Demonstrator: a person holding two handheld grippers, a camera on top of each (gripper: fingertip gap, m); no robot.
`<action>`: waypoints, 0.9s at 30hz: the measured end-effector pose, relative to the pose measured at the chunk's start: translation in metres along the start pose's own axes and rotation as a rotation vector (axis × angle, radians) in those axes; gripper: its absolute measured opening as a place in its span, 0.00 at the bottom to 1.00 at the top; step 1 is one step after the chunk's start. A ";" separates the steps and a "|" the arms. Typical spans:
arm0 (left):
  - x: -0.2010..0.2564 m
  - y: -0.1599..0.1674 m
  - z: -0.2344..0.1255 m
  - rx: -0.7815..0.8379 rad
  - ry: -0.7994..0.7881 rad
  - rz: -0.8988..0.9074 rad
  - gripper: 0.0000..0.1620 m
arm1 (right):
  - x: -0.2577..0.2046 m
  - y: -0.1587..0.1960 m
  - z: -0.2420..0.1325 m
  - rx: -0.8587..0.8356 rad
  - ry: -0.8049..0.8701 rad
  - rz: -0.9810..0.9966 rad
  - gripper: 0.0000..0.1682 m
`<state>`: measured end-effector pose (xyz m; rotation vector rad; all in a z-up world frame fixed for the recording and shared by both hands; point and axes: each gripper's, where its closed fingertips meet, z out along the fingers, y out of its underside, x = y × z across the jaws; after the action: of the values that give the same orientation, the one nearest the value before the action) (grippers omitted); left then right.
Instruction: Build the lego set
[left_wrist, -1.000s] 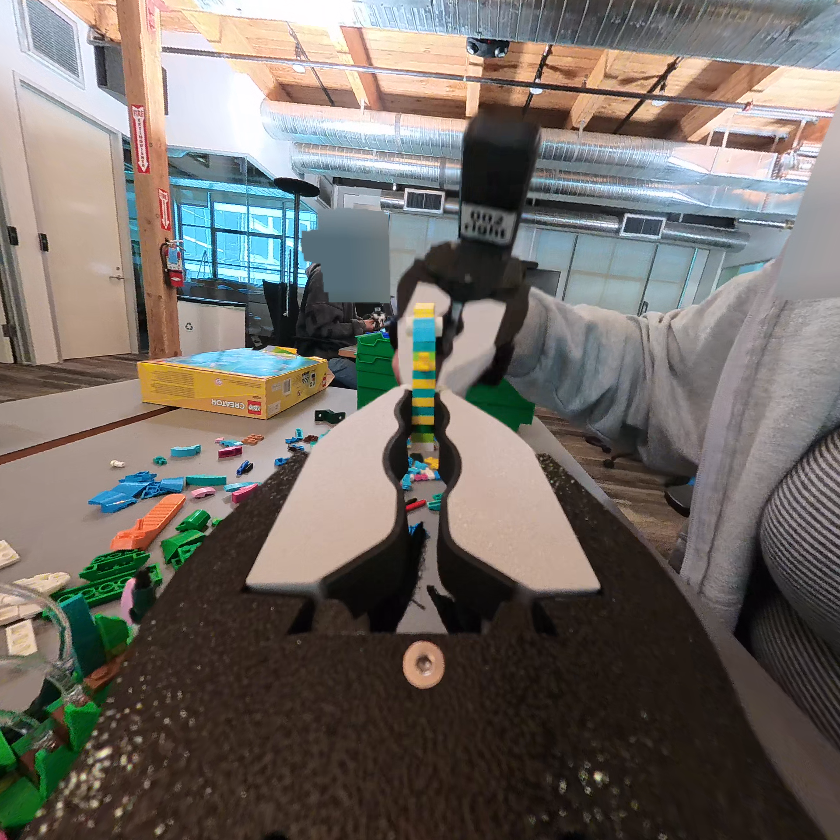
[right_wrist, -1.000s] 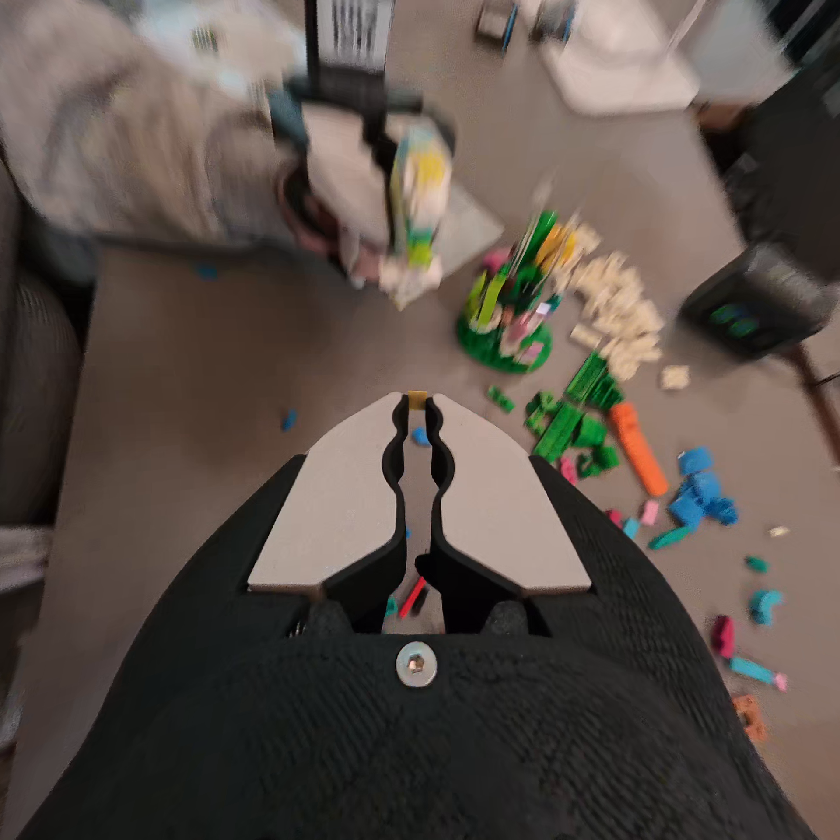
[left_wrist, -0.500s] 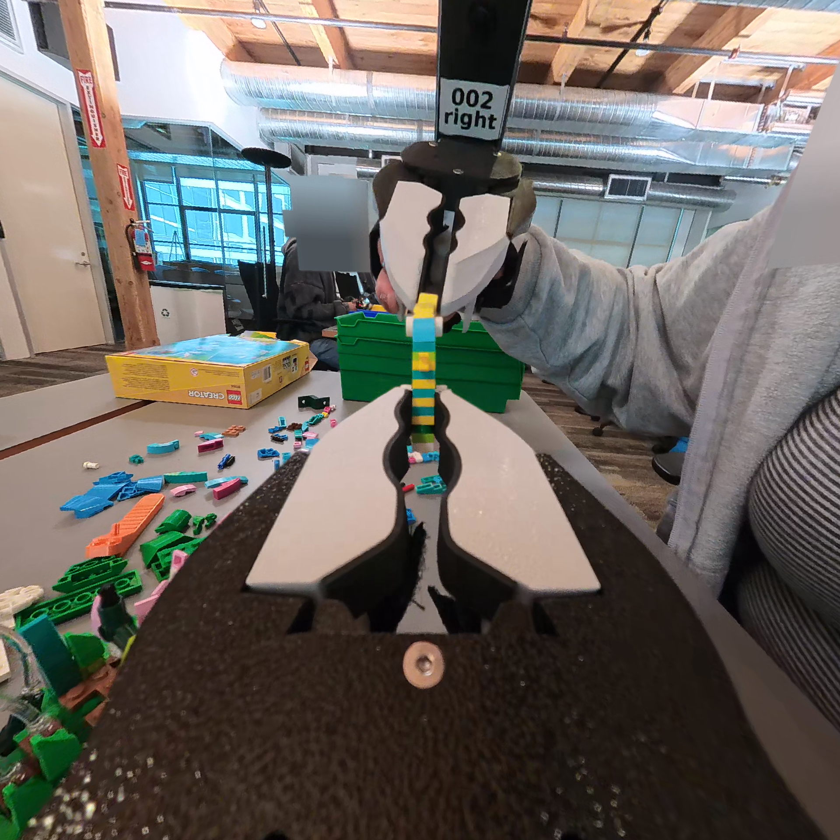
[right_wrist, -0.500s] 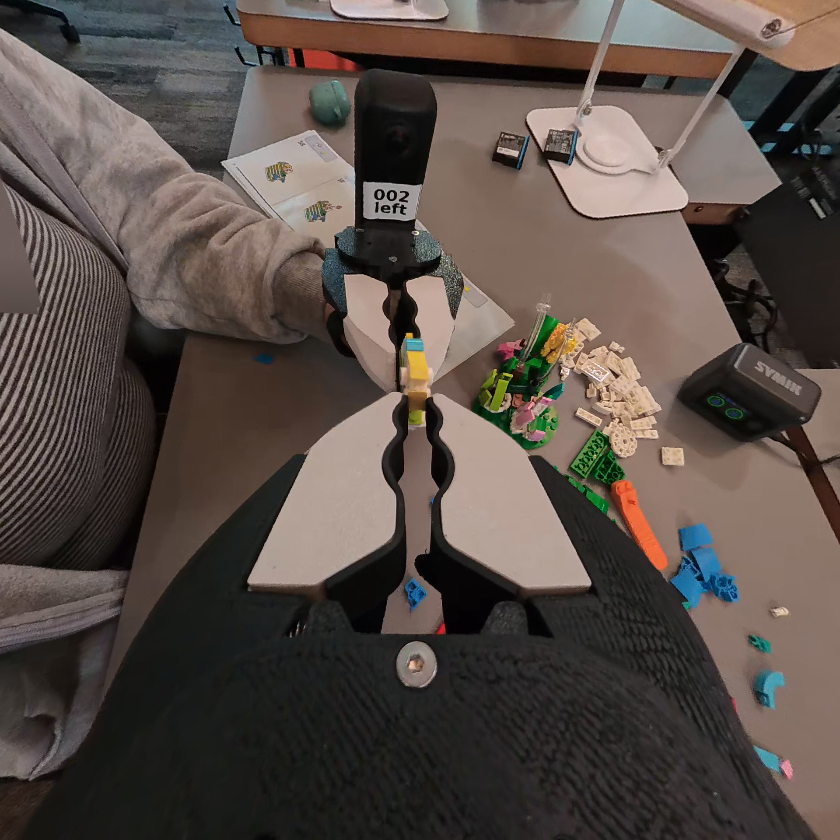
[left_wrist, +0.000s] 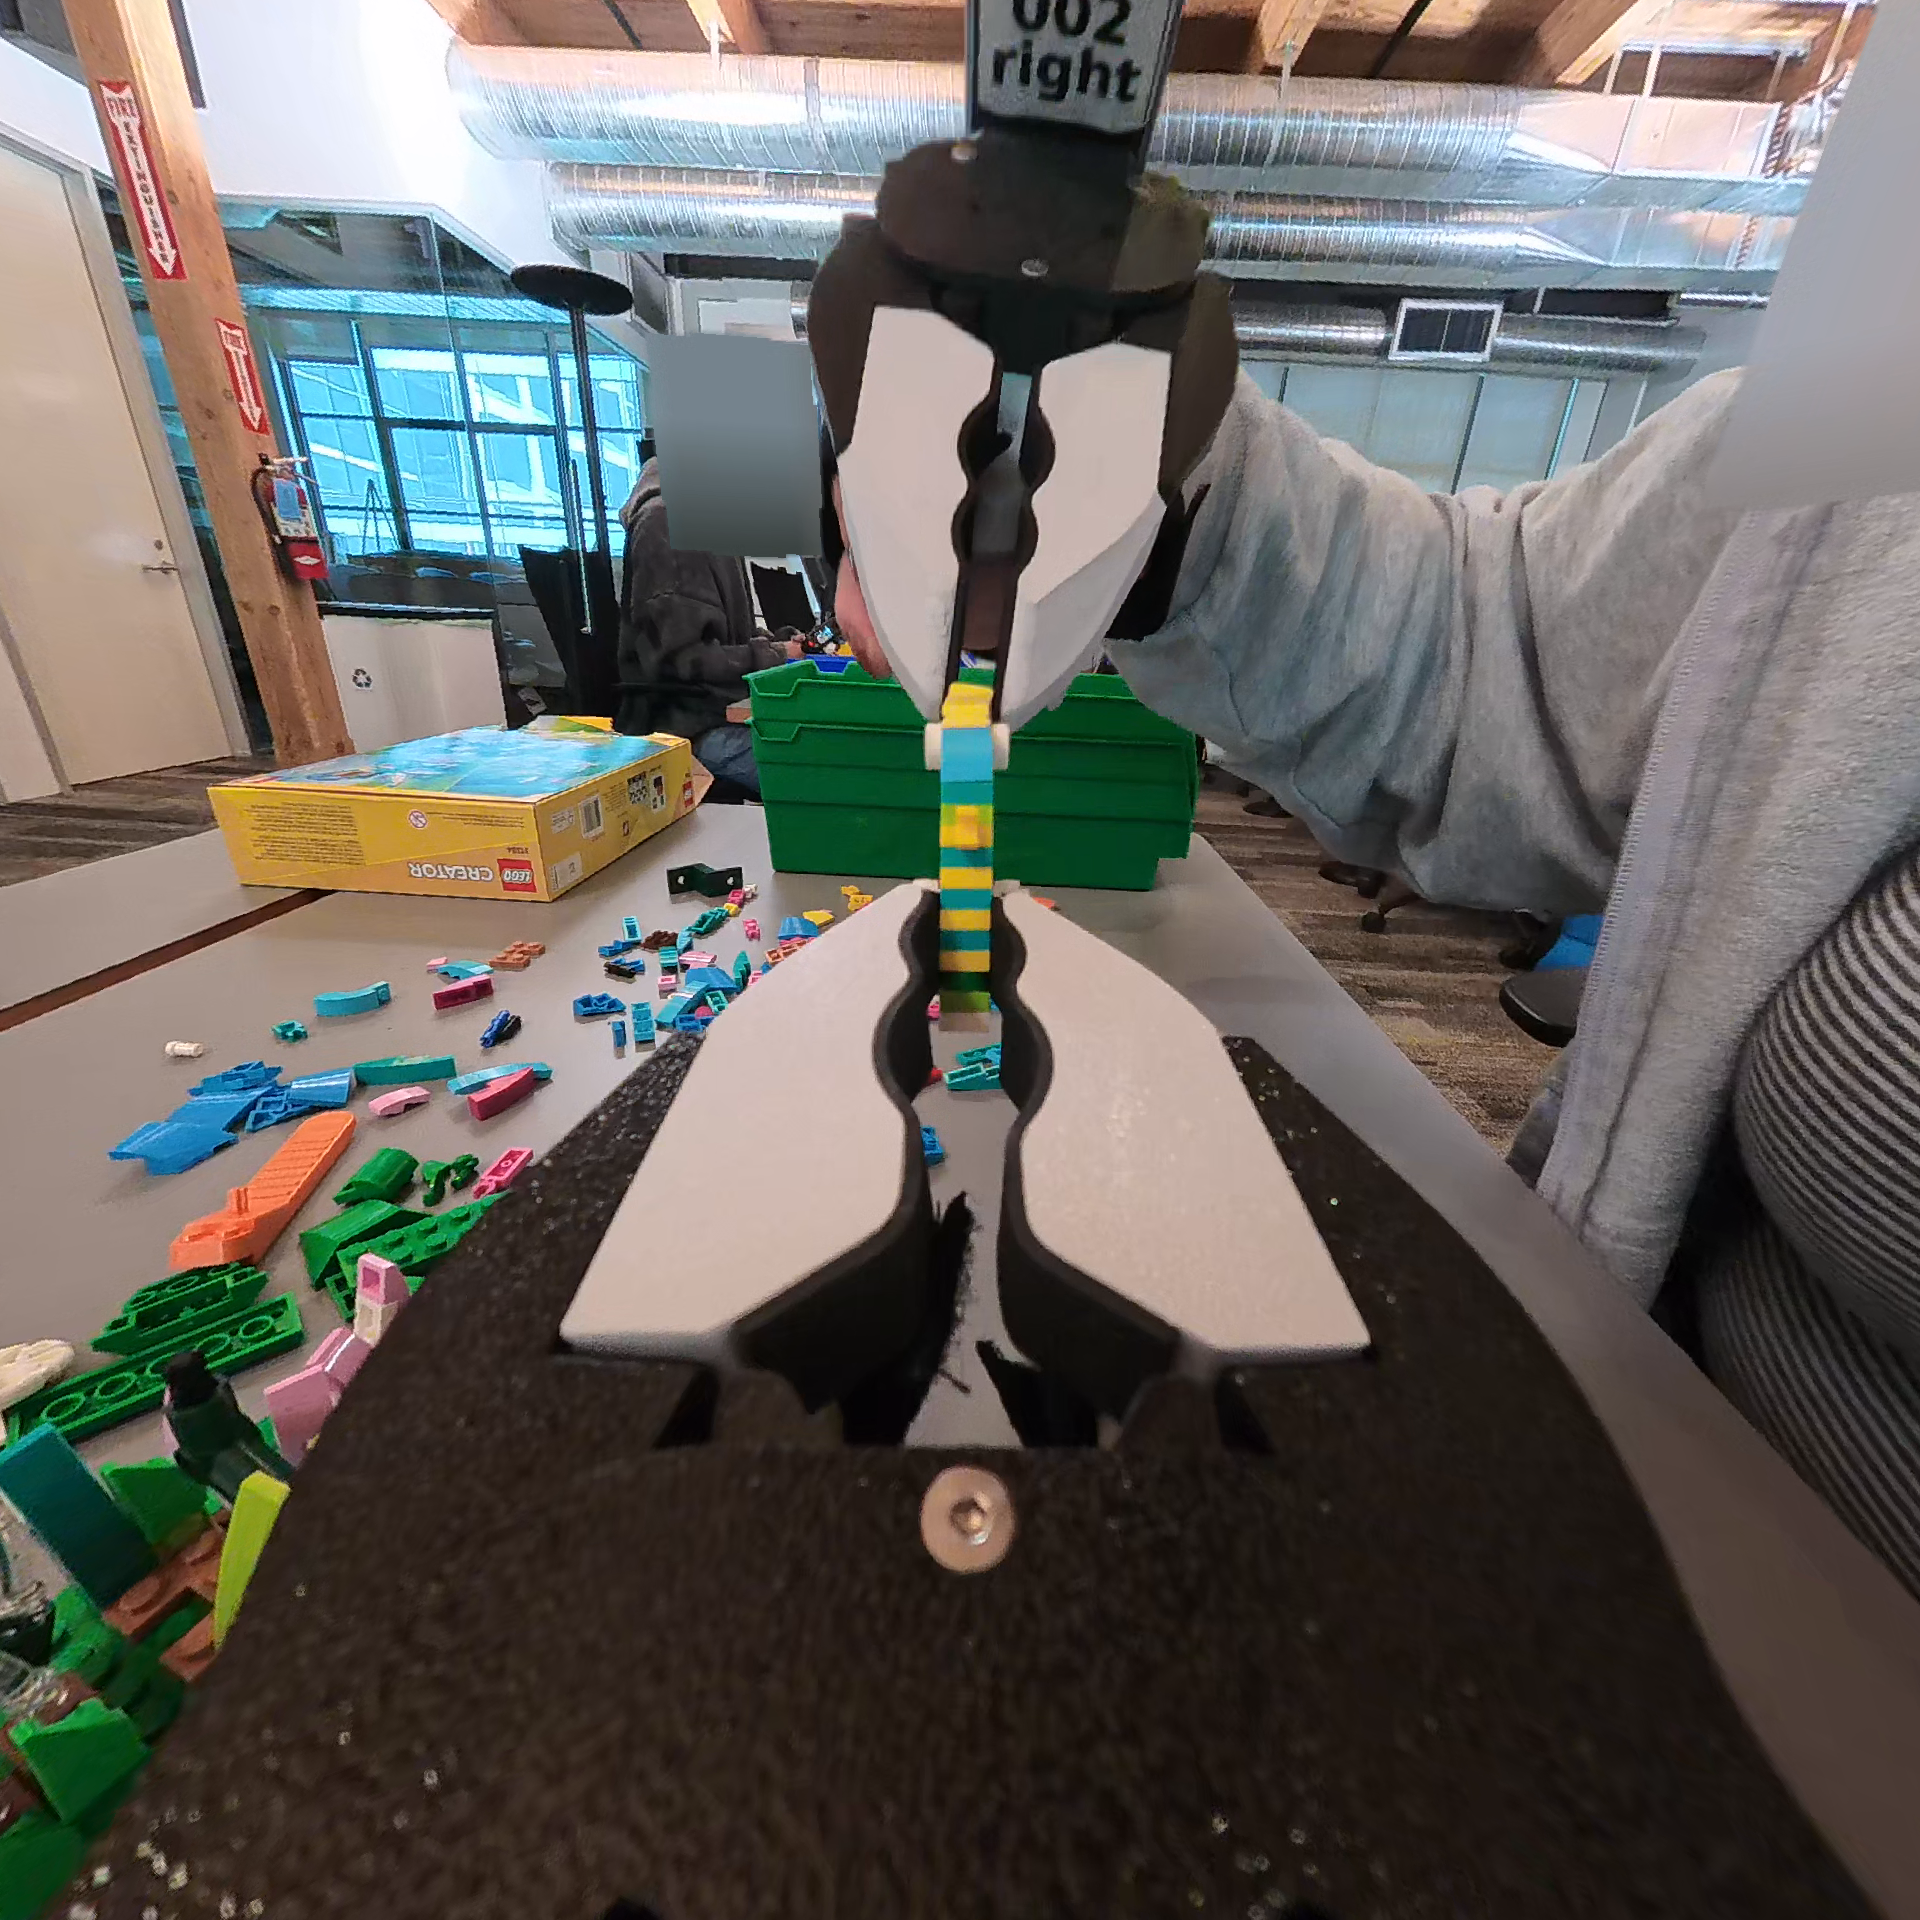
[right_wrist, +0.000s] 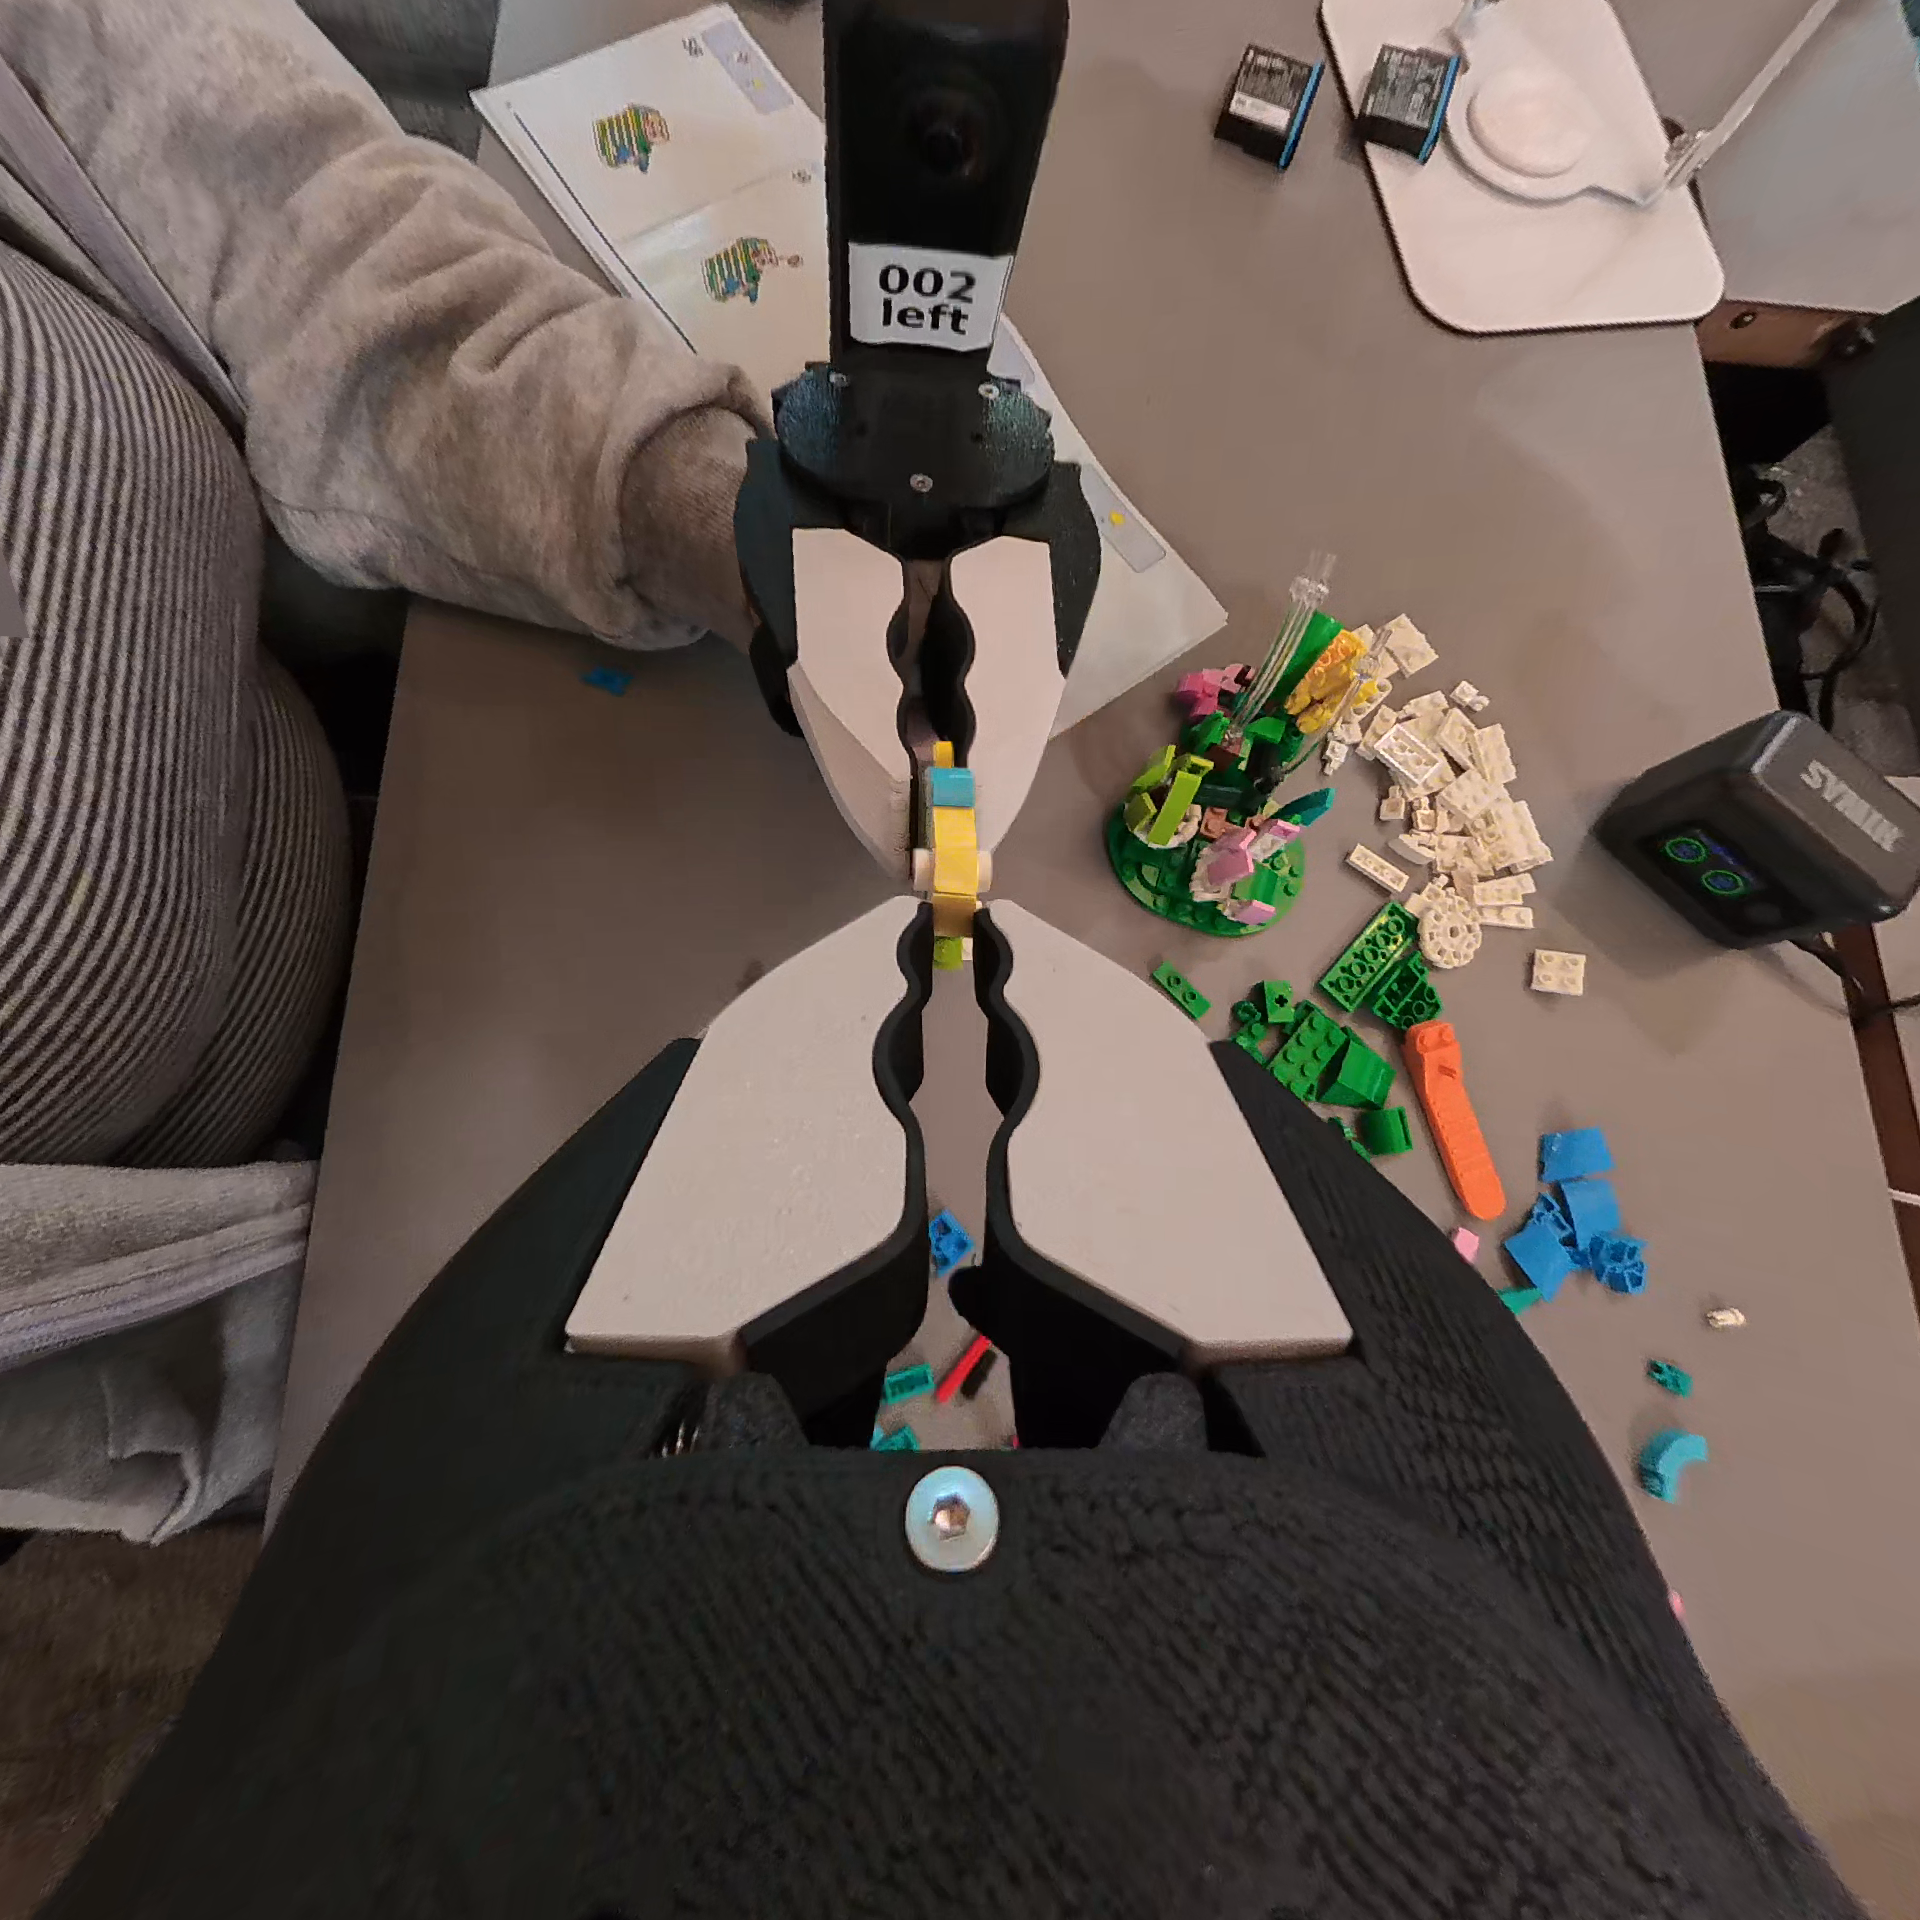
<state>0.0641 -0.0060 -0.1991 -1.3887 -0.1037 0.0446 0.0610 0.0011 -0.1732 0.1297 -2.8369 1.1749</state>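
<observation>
Our right gripper (left_wrist: 982, 696) has closed in on the striped stack (left_wrist: 966, 883) top — both grippers' fingers now pinching it, left gripper (left_wrist: 961, 935) below — ready to press.

- White printed label (left_wrist: 1060, 62): on the black mount above the right gripper (left_wrist: 971, 691), facing you.
- White printed label (right_wrist: 925, 301): on the black mount above the left gripper (right_wrist: 935, 831).
- Yellow box (left_wrist: 457, 821): you had it on the table, brand mark and lettering along its side, upside down to you.
- Two red signs (left_wrist: 140, 182): on the wooden post.
- Dark device (right_wrist: 1766, 831): pale lettering on its top.
- Booklet (right_wrist: 707, 208): its print was too small for you to read.
</observation>
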 end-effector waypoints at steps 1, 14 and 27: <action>0.000 0.000 0.000 -0.001 -0.001 -0.001 0.05 | 0.000 0.000 0.000 -0.015 0.004 -0.006 0.04; -0.002 -0.006 0.002 0.062 -0.020 -0.045 0.05 | 0.003 -0.004 -0.002 -0.021 0.025 0.003 0.04; -0.007 -0.001 0.003 0.013 -0.051 -0.053 0.05 | 0.002 0.009 0.010 -0.035 0.019 0.031 0.04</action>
<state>0.0568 -0.0037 -0.1981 -1.3713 -0.1830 0.0365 0.0577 -0.0004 -0.1864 0.0725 -2.8511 1.1250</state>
